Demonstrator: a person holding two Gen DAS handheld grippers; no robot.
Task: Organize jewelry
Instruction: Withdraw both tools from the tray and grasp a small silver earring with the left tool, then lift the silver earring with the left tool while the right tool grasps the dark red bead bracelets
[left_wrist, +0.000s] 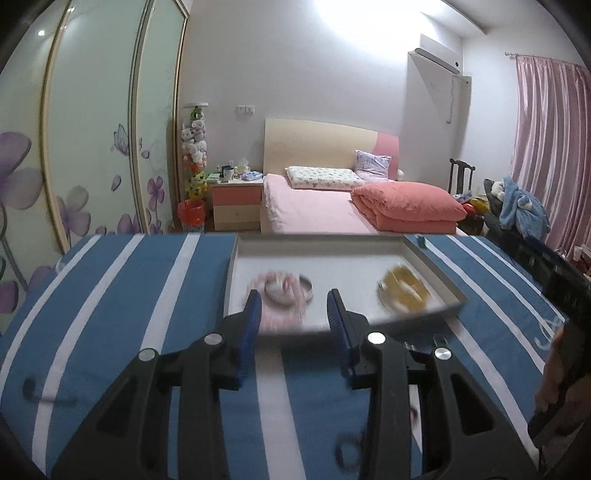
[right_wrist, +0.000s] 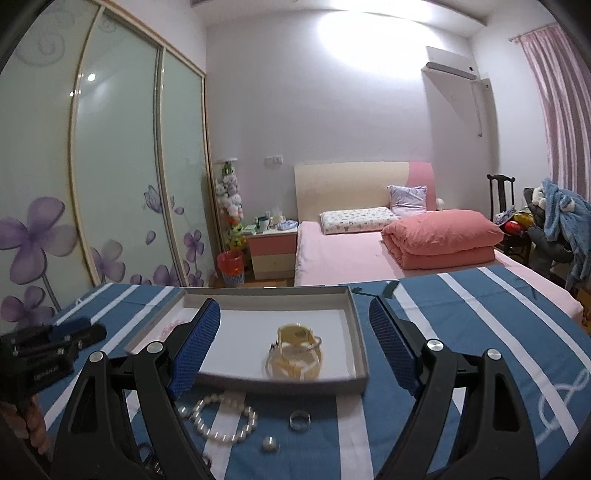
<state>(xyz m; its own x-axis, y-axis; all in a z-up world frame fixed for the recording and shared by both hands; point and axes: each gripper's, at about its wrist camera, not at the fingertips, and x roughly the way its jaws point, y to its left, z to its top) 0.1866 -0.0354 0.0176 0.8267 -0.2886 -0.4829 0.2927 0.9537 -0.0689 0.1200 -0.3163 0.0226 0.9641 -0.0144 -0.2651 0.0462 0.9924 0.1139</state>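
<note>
Left hand-held gripper (left_wrist: 293, 314) released, nothing between its blue pads, poised over the striped surface (left_wrist: 122, 295) just short of the tray (left_wrist: 436, 266). Beyond its tips, inside the tray: a metal bangle (left_wrist: 290, 291) lying on a pink bead bracelet (left_wrist: 258, 284) straight ahead, a yellow watch (left_wrist: 404, 291) ahead and to its right (all blurred in this view). Right hand-held gripper (right_wrist: 295, 349) released too, jaws wide with nothing in them, framing the tray's near half. The yellow watch sits in the tray straight ahead between its fingers, a thin silver bangle (right_wrist: 312, 345) leaning across the watch. Short of the tray, on the surface under this gripper: a pearl bracelet (right_wrist: 225, 417) toward its left finger, a silver ring (right_wrist: 300, 420) near centre, a small silver piece (right_wrist: 269, 444) closest in (kind unclear). The left gripper's black body shows at the far left of the right view, a hand (right_wrist: 35, 424) under it.
</note>
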